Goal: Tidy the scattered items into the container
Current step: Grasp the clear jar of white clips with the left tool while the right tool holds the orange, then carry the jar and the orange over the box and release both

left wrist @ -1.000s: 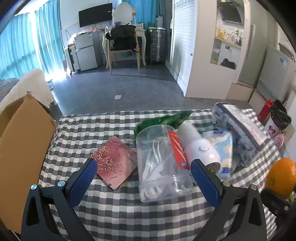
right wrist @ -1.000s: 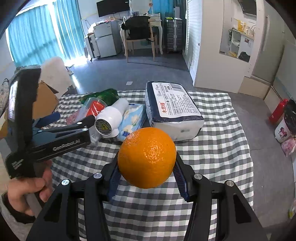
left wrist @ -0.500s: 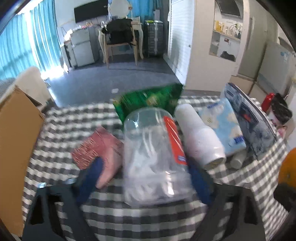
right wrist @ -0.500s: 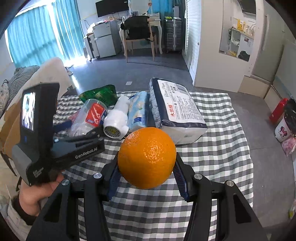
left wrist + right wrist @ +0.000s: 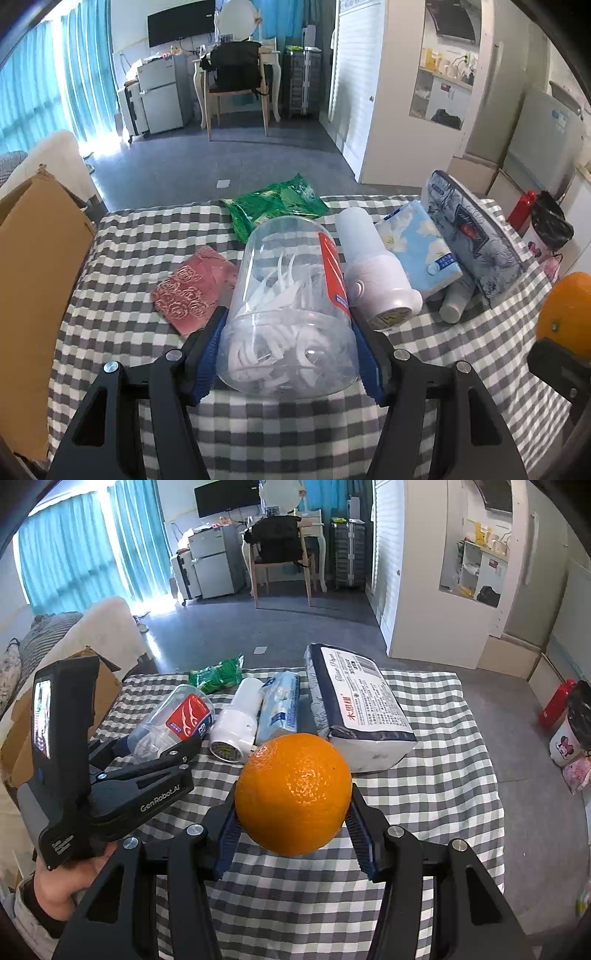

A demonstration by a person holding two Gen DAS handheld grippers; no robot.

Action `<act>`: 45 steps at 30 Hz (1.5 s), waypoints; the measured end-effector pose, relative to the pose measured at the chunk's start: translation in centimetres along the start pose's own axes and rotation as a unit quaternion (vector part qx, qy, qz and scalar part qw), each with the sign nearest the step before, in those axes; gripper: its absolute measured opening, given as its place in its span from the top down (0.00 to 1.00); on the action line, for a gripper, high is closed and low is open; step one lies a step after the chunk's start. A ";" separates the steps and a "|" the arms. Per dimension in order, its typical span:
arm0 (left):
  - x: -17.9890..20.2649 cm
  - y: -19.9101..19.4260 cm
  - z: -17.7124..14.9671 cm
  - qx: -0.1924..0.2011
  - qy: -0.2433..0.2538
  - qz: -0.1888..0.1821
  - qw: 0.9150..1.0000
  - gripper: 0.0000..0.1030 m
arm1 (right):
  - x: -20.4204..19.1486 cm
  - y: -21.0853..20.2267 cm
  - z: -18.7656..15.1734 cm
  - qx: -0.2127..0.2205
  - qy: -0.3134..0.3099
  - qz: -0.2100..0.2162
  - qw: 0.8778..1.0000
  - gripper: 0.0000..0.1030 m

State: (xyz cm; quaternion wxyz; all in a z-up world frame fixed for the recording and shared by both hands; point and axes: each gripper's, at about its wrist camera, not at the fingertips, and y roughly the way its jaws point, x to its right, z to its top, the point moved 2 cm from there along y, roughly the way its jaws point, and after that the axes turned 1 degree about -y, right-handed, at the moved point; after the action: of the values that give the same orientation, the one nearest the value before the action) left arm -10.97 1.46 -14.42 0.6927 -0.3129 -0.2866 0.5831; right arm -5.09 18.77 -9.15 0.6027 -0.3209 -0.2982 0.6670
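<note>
Left gripper (image 5: 290, 354) closing around clear plastic jar (image 5: 288, 306) lying on its side, pads touching its walls near the base; light, slick, thin-walled, grip mid-body gently. Right gripper (image 5: 293, 821) clamps orange (image 5: 293, 794). Checked tablecloth (image 5: 147, 236) beyond, cardboard box (image 5: 33, 258) left, chair (image 5: 236, 88) far back.

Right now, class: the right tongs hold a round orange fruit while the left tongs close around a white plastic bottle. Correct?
Not quite. The left tongs are closing around the clear plastic jar, as the left wrist view shows. The right tongs do hold the round orange fruit.
</note>
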 end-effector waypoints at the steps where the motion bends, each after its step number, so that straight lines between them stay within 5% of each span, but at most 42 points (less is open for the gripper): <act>1: -0.3 -0.5 0.0 0.003 -0.002 0.000 1.000 0.37 | -0.1 -0.2 0.1 0.002 -0.001 0.001 1.000 0.50; 21: -7.4 -13.3 1.9 0.100 -0.043 0.051 0.993 0.37 | -6.8 -3.4 2.2 0.053 -0.058 0.044 0.996 0.50; 35: -18.1 -21.9 1.6 0.159 -0.121 0.138 0.970 0.37 | -17.0 -4.2 5.0 0.078 -0.137 0.113 0.981 0.50; 45: -26.2 -21.5 0.6 0.140 -0.173 0.197 0.955 0.37 | -25.3 -3.6 7.3 0.088 -0.199 0.161 0.963 0.50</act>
State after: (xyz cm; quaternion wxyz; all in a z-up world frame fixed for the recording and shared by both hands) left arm -2.03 -27.03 1.60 0.5403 -0.1576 -0.2503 0.7878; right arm -6.93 -6.15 -0.15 0.4417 -0.1711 -0.2961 0.8294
